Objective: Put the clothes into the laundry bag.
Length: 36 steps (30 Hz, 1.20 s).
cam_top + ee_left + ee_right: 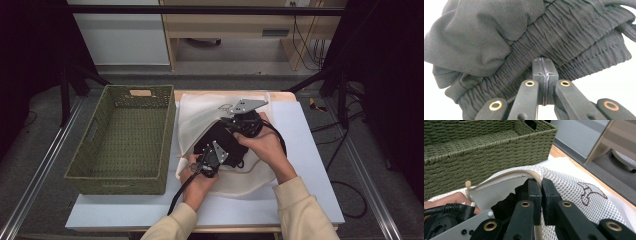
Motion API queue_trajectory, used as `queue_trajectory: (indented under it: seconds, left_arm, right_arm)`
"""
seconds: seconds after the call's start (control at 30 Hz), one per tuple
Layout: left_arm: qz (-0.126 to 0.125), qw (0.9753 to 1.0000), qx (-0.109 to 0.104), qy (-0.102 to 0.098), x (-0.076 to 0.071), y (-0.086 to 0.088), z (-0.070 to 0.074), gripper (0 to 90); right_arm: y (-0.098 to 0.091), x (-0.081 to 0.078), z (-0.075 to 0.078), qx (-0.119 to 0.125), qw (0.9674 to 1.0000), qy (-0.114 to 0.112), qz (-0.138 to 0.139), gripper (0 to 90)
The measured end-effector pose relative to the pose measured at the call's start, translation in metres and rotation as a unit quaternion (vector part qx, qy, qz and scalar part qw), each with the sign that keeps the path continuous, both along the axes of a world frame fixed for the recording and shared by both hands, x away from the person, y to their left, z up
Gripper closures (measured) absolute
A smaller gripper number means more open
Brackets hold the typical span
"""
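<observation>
A person stands at a white tabletop (310,150) with a gripper in each hand, working a black elastic-waisted garment (524,42) into a white mesh laundry bag (200,112). The bag lies across the tabletop's middle, its far end at the far edge; a green woven basket (125,140) sits along the left edge.

The right gripper (541,183) is pressed together on the bag's zippered rim (506,175), holding the mouth up. The left gripper (544,65) is pressed together too, pinching the garment's gathered waistband, with the garment bunched at the bag's opening.

The thin rim could likely slip from the right jaws, letting the mouth collapse. Pushing a bunched garment may also snag on the zipper or drag the bag towards the far edge.
</observation>
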State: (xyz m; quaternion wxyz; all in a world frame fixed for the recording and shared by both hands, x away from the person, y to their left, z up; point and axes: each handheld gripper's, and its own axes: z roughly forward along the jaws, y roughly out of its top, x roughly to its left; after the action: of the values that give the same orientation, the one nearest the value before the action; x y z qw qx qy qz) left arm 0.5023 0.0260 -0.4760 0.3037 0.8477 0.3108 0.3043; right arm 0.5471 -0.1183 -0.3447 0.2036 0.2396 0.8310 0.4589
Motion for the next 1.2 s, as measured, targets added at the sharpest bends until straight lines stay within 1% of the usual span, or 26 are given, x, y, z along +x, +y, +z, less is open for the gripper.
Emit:
queue_trajectory:
  seconds: [0.03, 0.1, 0.33, 0.37, 0.43, 0.67, 0.7, 0.87, 0.9, 1.0, 1.2]
  left_arm:
    - [0.0, 1.0, 0.001, 0.0, 0.001, 0.0, 0.0, 90.0]
    - [0.001, 1.0, -0.003, 0.001, 0.002, -0.002, -0.001, 90.0]
    - [0.002, 1.0, 0.0, -0.003, 0.005, -0.003, -0.001, 90.0]
    - [0.001, 1.0, 0.005, -0.002, 0.005, -0.003, 0.0, 90.0]
    - [0.001, 1.0, 0.006, -0.003, 0.006, -0.003, 0.0, 90.0]
    - [0.001, 1.0, 0.008, -0.004, 0.006, -0.004, 0.0, 90.0]
    - [0.002, 1.0, 0.005, -0.004, 0.006, -0.004, -0.001, 90.0]
    - [0.002, 1.0, 0.005, -0.006, 0.007, -0.005, -0.001, 90.0]
    - [0.001, 1.0, 0.008, -0.005, 0.007, -0.005, -0.001, 90.0]
    - [0.002, 1.0, 0.008, -0.001, 0.008, -0.005, 0.0, 90.0]
    - [0.003, 1.0, 0.008, -0.001, 0.01, -0.006, -0.001, 90.0]
  right_arm:
    - [0.0, 0.0, 0.0, 0.001, 1.0, 0.0, 0.001, 87.1]
    - [0.001, 0.0, 0.0, 0.0, 1.0, 0.001, 0.0, 87.2]
    - [0.001, 0.0, 0.003, 0.002, 1.0, 0.001, 0.001, 87.2]
    - [0.002, 0.0, 0.003, 0.001, 1.0, -0.001, 0.001, 87.1]
    - [0.002, 0.0, 0.005, 0.0, 1.0, 0.0, 0.0, 87.1]
    - [0.001, 0.004, 0.007, 0.0, 1.0, 0.001, -0.002, 87.2]
    - [0.001, 0.005, 0.007, 0.0, 1.0, 0.002, -0.002, 87.1]
    - [0.001, 0.009, 0.005, 0.002, 1.0, 0.007, -0.004, 87.1]
    - [0.001, 0.01, 0.004, 0.004, 1.0, 0.008, -0.002, 87.1]
    - [0.001, 0.01, 0.004, 0.004, 1.0, 0.009, -0.001, 87.2]
    - [0.002, 0.009, 0.004, 0.0, 1.0, 0.01, 0.0, 87.1]
